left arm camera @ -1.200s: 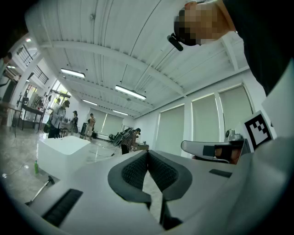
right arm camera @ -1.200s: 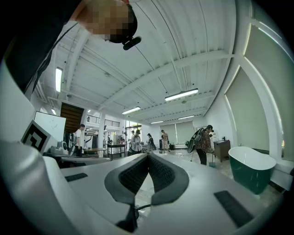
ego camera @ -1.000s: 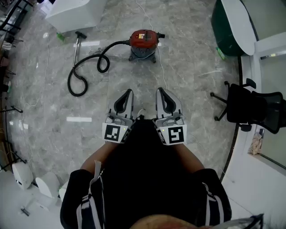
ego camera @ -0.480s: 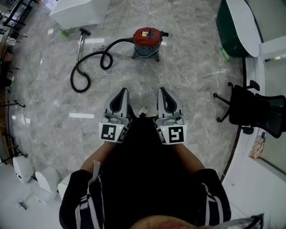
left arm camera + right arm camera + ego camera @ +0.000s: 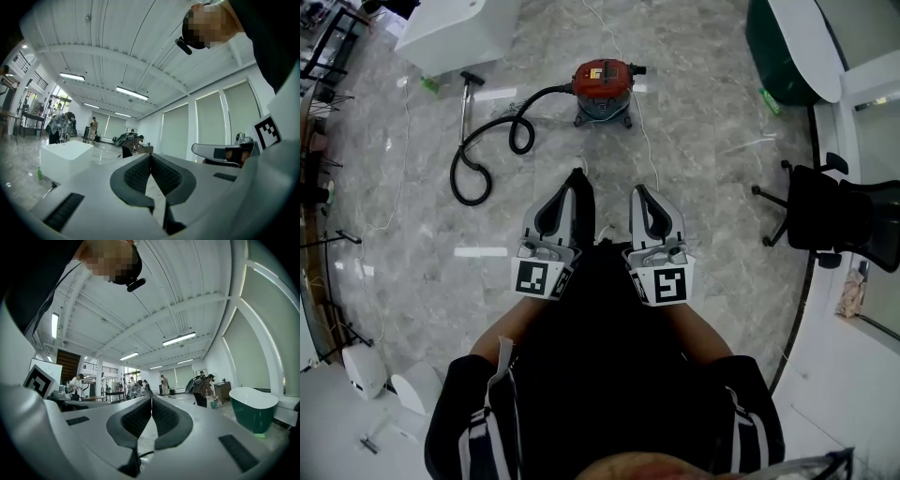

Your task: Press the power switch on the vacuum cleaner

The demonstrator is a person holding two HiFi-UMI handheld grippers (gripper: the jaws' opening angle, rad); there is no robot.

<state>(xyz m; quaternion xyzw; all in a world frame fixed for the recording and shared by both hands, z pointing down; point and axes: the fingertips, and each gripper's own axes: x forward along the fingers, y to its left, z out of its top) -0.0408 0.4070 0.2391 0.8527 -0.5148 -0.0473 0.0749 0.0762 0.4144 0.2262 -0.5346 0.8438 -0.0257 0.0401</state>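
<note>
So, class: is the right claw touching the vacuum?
Apart. The head view shows bare floor between the right claw and the vacuum.

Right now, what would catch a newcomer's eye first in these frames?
The red vacuum stands top centre in the head view, its black hose looping off to the left. Nearer the person, the left claw and right claw sit side by side, both shut and empty, well short of the vacuum. A green tub fills the top right corner.
</note>
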